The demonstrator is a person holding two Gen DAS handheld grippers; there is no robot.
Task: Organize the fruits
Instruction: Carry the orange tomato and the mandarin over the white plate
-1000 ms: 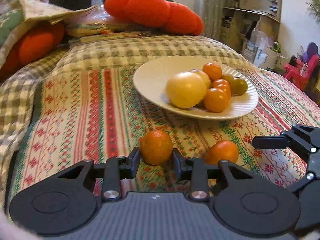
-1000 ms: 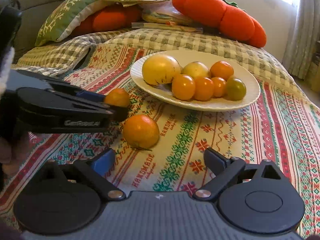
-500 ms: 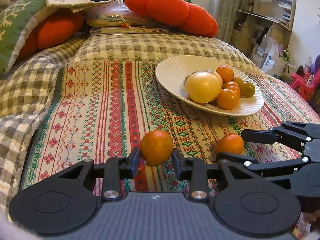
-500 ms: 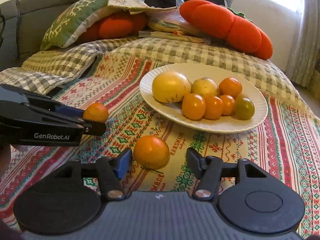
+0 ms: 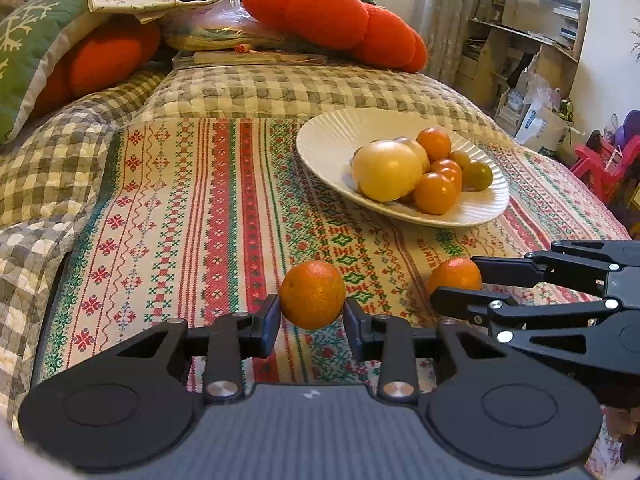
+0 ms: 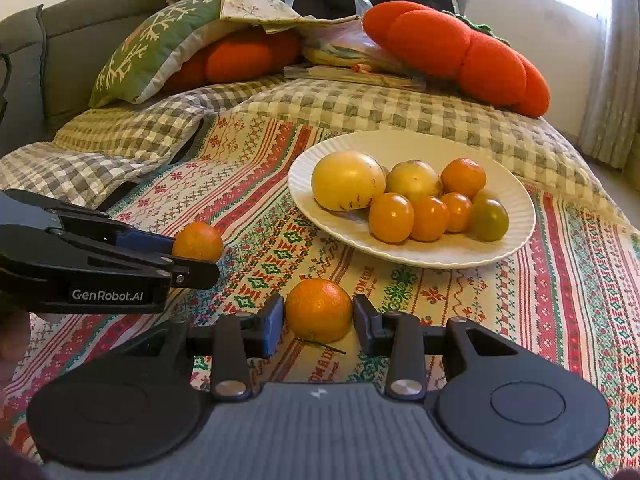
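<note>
My left gripper [image 5: 311, 322] is shut on an orange [image 5: 312, 294] and holds it just above the patterned cloth; this orange also shows in the right wrist view [image 6: 198, 241]. My right gripper [image 6: 319, 326] has closed around a second orange [image 6: 319, 309] that rests on the cloth; this orange shows in the left wrist view too [image 5: 454, 276]. A white ribbed plate [image 6: 516, 236] behind them holds two large yellow fruits, several small orange ones and a green one.
The striped cloth [image 5: 192, 216] covers a checked quilt [image 5: 280, 88]. Orange pumpkin cushions [image 5: 332, 16] and a green pillow [image 6: 148, 48] lie at the back. Shelves and boxes [image 5: 532, 120] stand far right.
My right gripper has moved forward and its fingers have closed in on the second orange. My left gripper keeps its orange and has drawn back to the left.
</note>
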